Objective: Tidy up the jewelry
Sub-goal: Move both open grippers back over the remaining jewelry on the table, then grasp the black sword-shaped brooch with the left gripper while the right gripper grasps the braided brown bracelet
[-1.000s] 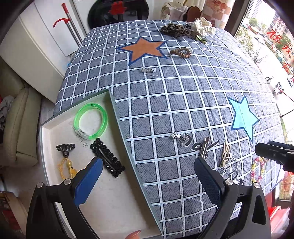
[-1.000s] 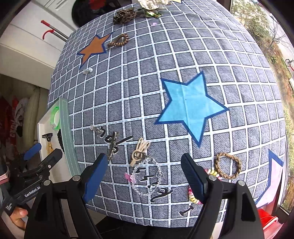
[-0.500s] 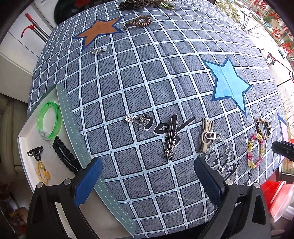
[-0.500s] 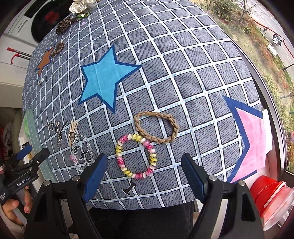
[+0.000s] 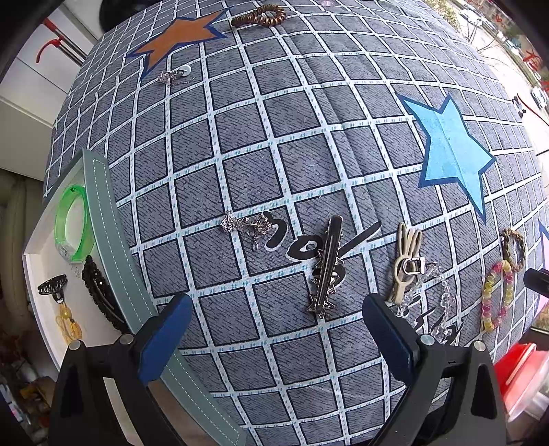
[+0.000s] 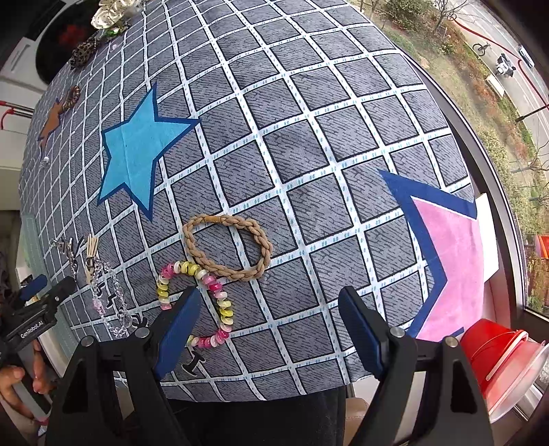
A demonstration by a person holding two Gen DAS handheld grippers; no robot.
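My left gripper [image 5: 276, 329] is open and hangs over the checked cloth, with a dark star-studded hair clip [image 5: 326, 271] just beyond its fingers. A silver chain [image 5: 245, 226], a beige clip [image 5: 406, 260] and a clear bead chain [image 5: 439, 295] lie nearby. The white tray [image 5: 113, 247] at the left holds a green bangle [image 5: 73, 223], a black beaded clip [image 5: 99, 291] and a claw clip [image 5: 53, 288]. My right gripper [image 6: 271, 308] is open above a braided tan bracelet [image 6: 226, 247]. Its left finger partly covers a pink-and-yellow coil bracelet [image 6: 195, 302].
A brown coil hair tie [image 5: 257, 17] and a small silver piece [image 5: 175, 75] lie far back by the orange star. A red container [image 6: 497, 356] sits below the table's right edge. The left gripper [image 6: 37, 308] and a hand show at the left of the right wrist view.
The left gripper moved right and down, from over the tray to the star hair clip. The right gripper swung right, from the clear bead chain to the two bracelets. Both stayed open.
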